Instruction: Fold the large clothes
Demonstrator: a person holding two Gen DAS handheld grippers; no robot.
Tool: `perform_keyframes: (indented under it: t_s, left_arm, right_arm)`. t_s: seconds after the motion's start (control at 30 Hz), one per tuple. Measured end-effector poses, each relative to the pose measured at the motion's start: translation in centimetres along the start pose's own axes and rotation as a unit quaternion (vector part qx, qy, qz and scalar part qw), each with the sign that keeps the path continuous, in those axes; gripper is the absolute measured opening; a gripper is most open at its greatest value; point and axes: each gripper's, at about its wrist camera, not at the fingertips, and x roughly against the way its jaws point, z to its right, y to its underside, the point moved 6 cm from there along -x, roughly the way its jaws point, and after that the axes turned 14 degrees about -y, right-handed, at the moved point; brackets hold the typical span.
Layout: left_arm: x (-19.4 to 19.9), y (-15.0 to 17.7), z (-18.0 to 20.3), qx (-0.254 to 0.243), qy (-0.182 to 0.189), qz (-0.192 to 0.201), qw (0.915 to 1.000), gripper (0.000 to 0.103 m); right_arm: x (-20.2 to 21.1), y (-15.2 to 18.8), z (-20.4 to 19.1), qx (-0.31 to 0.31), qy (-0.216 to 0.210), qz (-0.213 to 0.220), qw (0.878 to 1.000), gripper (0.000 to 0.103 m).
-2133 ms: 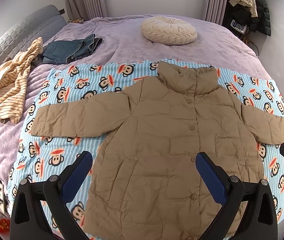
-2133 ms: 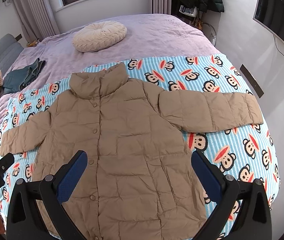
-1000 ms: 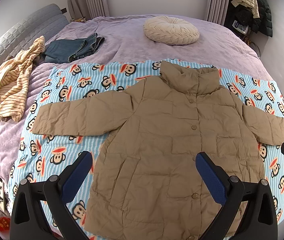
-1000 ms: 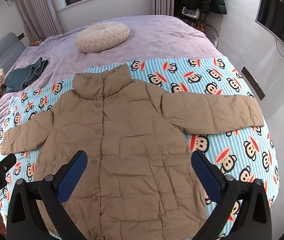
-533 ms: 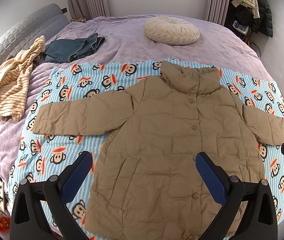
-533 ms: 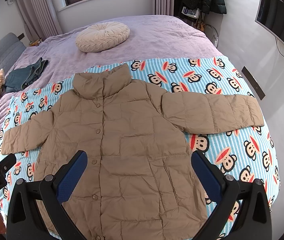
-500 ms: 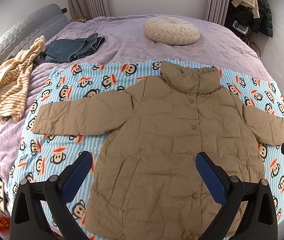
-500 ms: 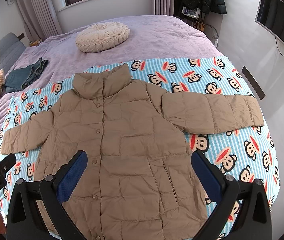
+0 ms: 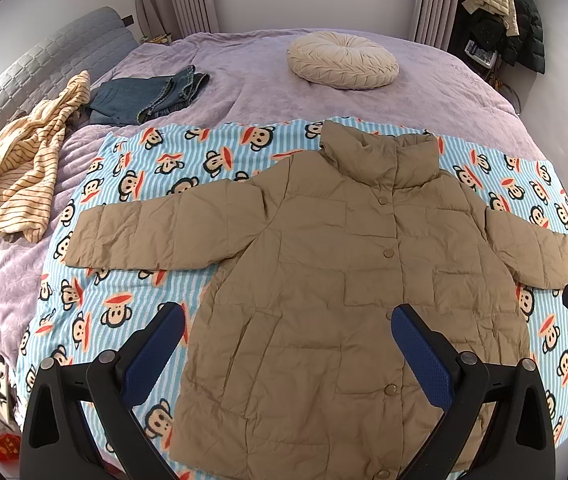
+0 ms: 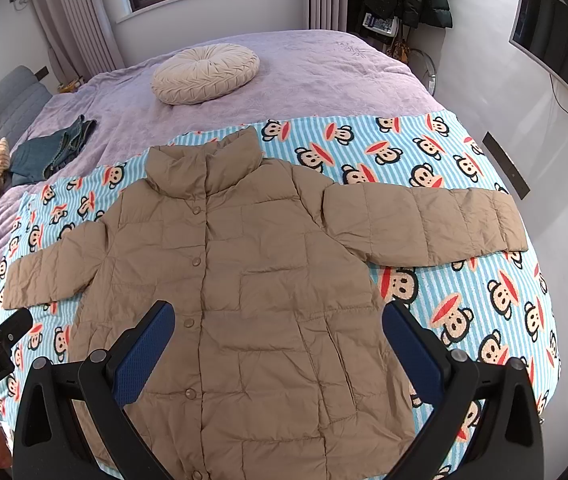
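Note:
A tan puffer jacket [image 9: 344,280] lies flat and buttoned on a blue striped monkey-print sheet [image 9: 132,296], collar away from me, both sleeves spread sideways. It also shows in the right wrist view [image 10: 252,288]. My left gripper [image 9: 288,320] is open and empty, held above the jacket's lower left half. My right gripper [image 10: 278,320] is open and empty, held above the jacket's lower right half. The left sleeve [image 9: 148,236] reaches to the left and the right sleeve [image 10: 424,224] to the right.
The sheet lies on a purple bed [image 9: 252,80]. A round cream cushion [image 9: 342,60] sits at the back. Folded jeans [image 9: 148,94] and a striped yellow garment [image 9: 24,168] lie at the left. The bed's right edge [image 10: 540,216] drops to the floor.
Both grippers have pulled back slightly from the jacket over the first second, then held still. The jacket has not moved.

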Motion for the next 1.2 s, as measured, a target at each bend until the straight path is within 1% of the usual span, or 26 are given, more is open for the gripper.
perform_keyframes:
  t_s: [0.37, 0.63, 0.67, 0.77, 0.93, 1.1, 1.2]
  left_arm:
    - [-0.1, 0.6, -0.6, 0.000, 0.004, -0.001, 1.0000, 0.103]
    - [-0.7, 0.9, -1.0, 0.005, 0.008, -0.009, 0.9999, 0.103]
    - [-0.8, 0.6, -1.1, 0.005, 0.009, -0.011, 0.9999, 0.103]
    - [-1.4, 0.6, -2.0, 0.006, 0.005, -0.015, 0.9999, 0.103]
    - [-2.9, 0.6, -4.2, 0.014, -0.007, -0.025, 0.9996, 0.103]
    - [-5.5, 1.2, -6.8, 0.021, 0.003, -0.046, 0.9987, 0.103]
    - [-7.7, 1.6, -8.6, 0.036, 0.017, -0.063, 0.9972, 0.103]
  right_arm:
    - [-0.1, 0.0, -0.1, 0.000, -0.001, -0.001, 1.000, 0.103]
    - [-0.7, -0.1, -1.2, -0.003, -0.002, -0.009, 1.000, 0.103]
    - [-1.0, 0.1, -1.6, -0.003, -0.003, -0.010, 1.000, 0.103]
    - [-1.8, 0.4, -2.0, -0.005, -0.009, -0.018, 1.000, 0.103]
    - [-3.6, 0.9, -4.3, 0.002, -0.016, -0.034, 0.999, 0.103]
    - [-6.2, 1.9, -7.1, 0.008, -0.024, -0.063, 0.998, 0.103]
    - [-8.0, 2.9, -9.0, 0.009, -0.035, -0.085, 0.996, 0.103]
